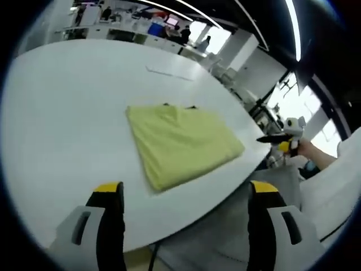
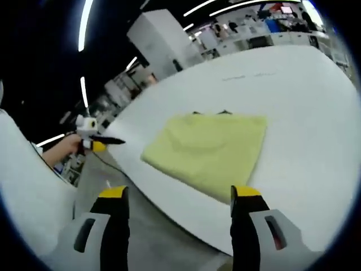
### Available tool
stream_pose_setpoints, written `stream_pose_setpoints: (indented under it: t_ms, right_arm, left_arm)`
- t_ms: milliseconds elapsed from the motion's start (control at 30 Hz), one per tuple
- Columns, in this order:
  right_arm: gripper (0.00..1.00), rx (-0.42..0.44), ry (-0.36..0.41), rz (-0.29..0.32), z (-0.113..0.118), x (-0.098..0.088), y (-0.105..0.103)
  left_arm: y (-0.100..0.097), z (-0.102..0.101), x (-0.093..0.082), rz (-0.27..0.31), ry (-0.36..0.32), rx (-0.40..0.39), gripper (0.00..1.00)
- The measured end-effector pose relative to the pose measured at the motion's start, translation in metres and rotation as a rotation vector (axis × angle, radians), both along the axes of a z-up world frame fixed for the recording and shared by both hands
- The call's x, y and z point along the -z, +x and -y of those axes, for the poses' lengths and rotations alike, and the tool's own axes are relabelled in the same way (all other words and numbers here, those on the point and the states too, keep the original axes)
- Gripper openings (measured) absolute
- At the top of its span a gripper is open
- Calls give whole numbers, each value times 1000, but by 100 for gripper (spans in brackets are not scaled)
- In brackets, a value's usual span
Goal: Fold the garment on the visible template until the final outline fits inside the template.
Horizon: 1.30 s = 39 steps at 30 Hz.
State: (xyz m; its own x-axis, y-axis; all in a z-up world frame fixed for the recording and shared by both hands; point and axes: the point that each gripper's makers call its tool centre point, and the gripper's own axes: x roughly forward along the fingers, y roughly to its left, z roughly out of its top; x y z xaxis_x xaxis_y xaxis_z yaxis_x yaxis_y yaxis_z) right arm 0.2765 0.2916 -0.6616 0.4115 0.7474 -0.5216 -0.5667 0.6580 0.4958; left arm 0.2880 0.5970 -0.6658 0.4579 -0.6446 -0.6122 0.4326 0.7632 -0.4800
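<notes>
A pale yellow garment [image 1: 180,144] lies folded into a flat rectangle on the white table [image 1: 73,107]; dark bits of a template peek out at its far edge. In the right gripper view the same folded garment [image 2: 208,149] rests near the table's [image 2: 304,101] near edge. My left gripper [image 1: 186,197] is held back over the table's edge, open and empty. My right gripper [image 2: 180,200] is likewise open and empty, off the table's edge. The right gripper [image 1: 285,138] appears at the right of the left gripper view, the left gripper [image 2: 93,138] at the left of the right gripper view.
A faint line mark [image 1: 169,73] sits on the table beyond the garment. Grey floor [image 1: 225,237] lies below the table's edge. Desks and shelving [image 1: 141,28] stand in the background, with white cabinets [image 2: 163,36] and a person's white sleeve [image 2: 28,192] nearby.
</notes>
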Motion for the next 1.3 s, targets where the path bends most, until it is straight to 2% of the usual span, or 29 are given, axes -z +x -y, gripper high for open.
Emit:
stream_pose_setpoints:
  t_ms: [200,533,767,1300]
  right_arm:
    - [69,5,10,-5,-1,2,8]
    - [67,-33,-42,5,-6,10,26]
    - [63,-60,-39,4,-10,13,39]
    - [61,-116,-61,-14,-17,28,63]
  left_arm:
    - [8,3,4,-5,9,12,84]
    - [27,11,7,-16,9,22,81]
    - [37,16,12,-21,40,54,78]
    - [60,27,27,-51,56,91,73]
